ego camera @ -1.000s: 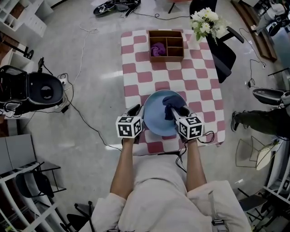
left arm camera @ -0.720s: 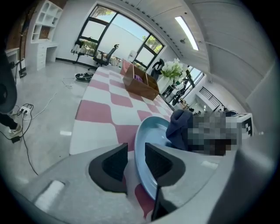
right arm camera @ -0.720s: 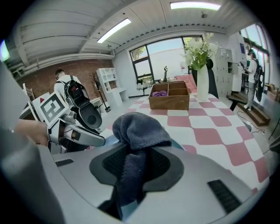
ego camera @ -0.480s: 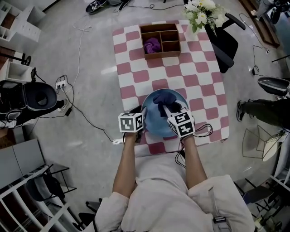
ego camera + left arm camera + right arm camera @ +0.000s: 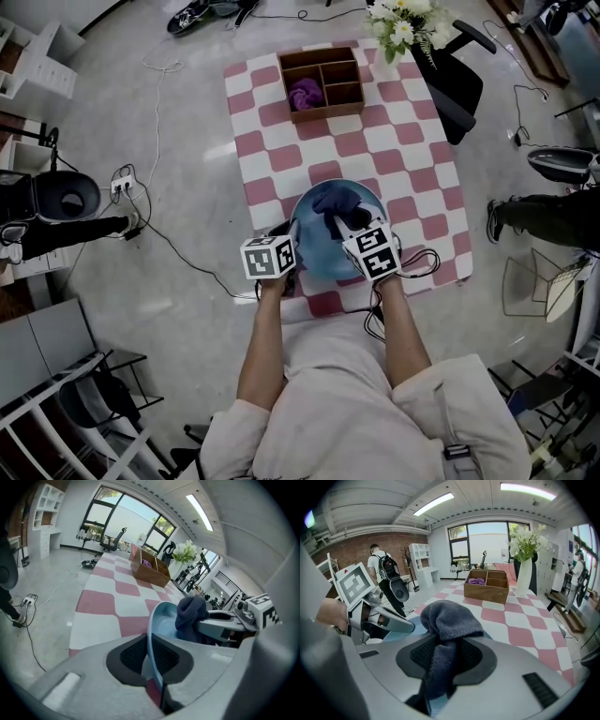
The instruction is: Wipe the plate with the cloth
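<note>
two risks here: the left gripper [image 5: 151, 657] bites only the thin rim of the blue plate [image 5: 164, 620], its jaws having just closed onto it, so a hard wipe could lever the rim free or skid the plate off the checked table [image 5: 272, 169]. the right gripper [image 5: 445, 660] is clamped on a fold of the dark cloth [image 5: 449, 617], which could pull out under drag. plate sits at the table's near edge, left rim between the left jaws. cloth bunches ahead of the right jaws, over the plate's bowl; contact unclear.
</note>
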`<state>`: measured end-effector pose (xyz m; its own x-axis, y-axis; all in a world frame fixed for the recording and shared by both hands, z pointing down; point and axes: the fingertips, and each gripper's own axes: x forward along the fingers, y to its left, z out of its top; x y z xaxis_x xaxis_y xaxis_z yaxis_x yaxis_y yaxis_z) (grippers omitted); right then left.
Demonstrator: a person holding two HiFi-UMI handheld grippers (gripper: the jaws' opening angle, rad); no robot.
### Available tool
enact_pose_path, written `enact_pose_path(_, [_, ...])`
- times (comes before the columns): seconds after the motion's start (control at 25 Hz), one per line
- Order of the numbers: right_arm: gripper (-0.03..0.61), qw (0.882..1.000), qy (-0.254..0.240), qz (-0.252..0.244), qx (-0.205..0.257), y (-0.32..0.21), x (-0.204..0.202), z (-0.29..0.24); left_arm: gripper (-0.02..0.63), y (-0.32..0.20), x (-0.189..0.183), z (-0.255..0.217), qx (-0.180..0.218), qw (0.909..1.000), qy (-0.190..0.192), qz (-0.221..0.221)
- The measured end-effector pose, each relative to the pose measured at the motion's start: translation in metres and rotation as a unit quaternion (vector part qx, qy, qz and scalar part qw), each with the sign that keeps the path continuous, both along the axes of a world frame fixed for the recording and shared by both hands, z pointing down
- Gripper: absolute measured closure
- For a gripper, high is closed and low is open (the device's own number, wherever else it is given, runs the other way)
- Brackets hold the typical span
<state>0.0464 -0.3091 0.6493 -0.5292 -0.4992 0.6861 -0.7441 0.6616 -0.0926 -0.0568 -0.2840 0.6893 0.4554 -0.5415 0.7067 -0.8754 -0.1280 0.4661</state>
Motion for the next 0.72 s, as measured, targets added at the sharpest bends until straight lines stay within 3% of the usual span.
enact_pose_path(0.16, [0.462, 0.999, 0.011, -0.043, 0.009, 0.015, -0.017, -0.010, 0.592, -0.004, -0.008, -0.025, 0.048, 0.9985, -0.023, -0.014])
enact_pose_path(0.28, [0.462, 0.997, 0.043, -0.064, 0.025, 0.026, -0.033, -0.019, 0.591, -0.004, 0.000, -0.058, 0.108, 0.9935, -0.032, 0.015])
enact_pose_path(0.48, [0.460, 0.993, 0.078, -0.047, 0.075, 0.025, -0.054, -0.049, 0.591, 0.016, 0.016, -0.095, 0.167, 0.9801, -0.071, 0.081])
enact_pose_path(0.72, [0.460, 0.992, 0.060, -0.024, 0.111, 0.027, -0.070, -0.077, 0.591, 0.019, -0.001, -0.122, 0.202, 0.9728, -0.075, 0.084])
